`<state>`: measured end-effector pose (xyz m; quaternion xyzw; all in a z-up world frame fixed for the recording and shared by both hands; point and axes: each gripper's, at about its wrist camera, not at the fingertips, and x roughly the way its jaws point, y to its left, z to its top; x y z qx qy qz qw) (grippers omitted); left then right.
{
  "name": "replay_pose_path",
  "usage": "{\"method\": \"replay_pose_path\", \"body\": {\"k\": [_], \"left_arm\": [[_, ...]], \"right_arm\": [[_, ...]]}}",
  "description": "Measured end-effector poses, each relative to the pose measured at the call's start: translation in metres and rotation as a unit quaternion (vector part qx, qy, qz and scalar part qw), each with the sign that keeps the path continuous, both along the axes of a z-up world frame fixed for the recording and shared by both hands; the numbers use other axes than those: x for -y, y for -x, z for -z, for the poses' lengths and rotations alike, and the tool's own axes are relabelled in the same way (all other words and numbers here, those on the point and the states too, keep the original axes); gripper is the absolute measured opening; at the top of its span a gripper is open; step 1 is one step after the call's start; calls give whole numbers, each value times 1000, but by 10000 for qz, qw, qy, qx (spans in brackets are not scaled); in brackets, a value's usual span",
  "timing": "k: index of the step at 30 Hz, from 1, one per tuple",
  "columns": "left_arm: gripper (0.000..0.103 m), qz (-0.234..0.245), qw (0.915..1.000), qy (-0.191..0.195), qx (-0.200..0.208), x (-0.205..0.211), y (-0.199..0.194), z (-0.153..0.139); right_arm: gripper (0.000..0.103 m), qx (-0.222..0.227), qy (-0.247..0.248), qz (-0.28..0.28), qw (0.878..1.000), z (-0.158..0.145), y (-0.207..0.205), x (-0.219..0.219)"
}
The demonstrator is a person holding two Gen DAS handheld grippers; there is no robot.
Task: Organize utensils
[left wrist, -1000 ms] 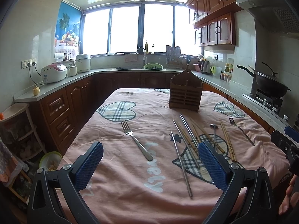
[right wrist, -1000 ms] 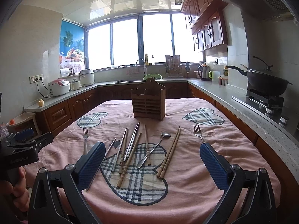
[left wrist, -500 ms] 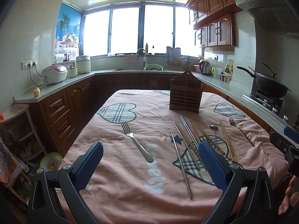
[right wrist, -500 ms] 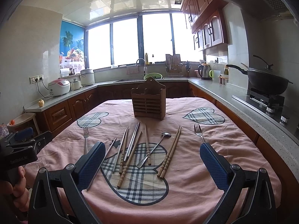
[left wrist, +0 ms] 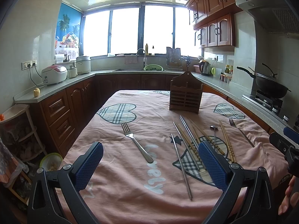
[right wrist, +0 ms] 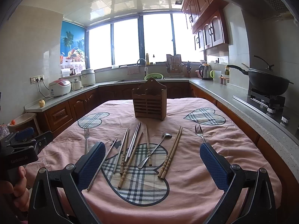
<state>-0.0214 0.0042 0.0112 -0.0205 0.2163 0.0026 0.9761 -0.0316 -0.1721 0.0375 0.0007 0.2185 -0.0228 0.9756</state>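
A brown wooden utensil holder [left wrist: 185, 97] [right wrist: 149, 100] stands upright at the far middle of the table. In front of it lie several wooden and steel chopsticks [right wrist: 131, 147] [left wrist: 188, 140], a small metal spoon [right wrist: 155, 150] [left wrist: 214, 130] and two forks: the left fork [left wrist: 136, 141] [right wrist: 86, 138] and the right fork [right wrist: 199, 131] [left wrist: 241, 130]. My left gripper [left wrist: 149, 161] hovers open over the table's near left part, with the left fork between its fingers' lines. My right gripper [right wrist: 152, 160] is open above the chopstick pile. Neither holds anything.
The table carries a pink cloth [right wrist: 186, 186] with plaid hearts. Counters run around the room with rice cookers [left wrist: 54, 73], a sink [left wrist: 143, 69] and a kettle [right wrist: 204, 71]. A black wok [right wrist: 267, 81] sits on the stove at right. A stool [left wrist: 16, 123] stands at left.
Both views have tilted slightly upward, so the utensils sit a little lower in frame. Nothing on the table has moved and both grippers stay open.
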Motion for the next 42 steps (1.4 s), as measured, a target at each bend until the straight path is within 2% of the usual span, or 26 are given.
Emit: {"method": "replay_pose_path", "body": {"k": [16, 22, 28, 35, 40, 42], "left_arm": [[102, -9, 10000, -4, -43, 0, -2, 2], [102, 7, 9998, 56, -184, -2, -11, 6], [102, 124, 9963, 428, -739, -14, -49, 11], [101, 151, 9933, 369, -1086, -17, -103, 11], [93, 314, 9879, 285, -1494, -8, -146, 20], [87, 399, 9851, 240, -1656, -4, -162, 24]], "right_arm": [[102, -31, -17, -19, 10000, 1, -2, -1], [102, -74, -70, -28, 9999, 3, -6, 2], [102, -255, -288, -76, 9992, 7, -22, 14], [102, -575, -555, -83, 9968, 17, -52, 34], [101, -929, -698, -54, 9932, 29, -83, 47], [100, -1072, -737, -39, 9915, 35, -95, 52]]}}
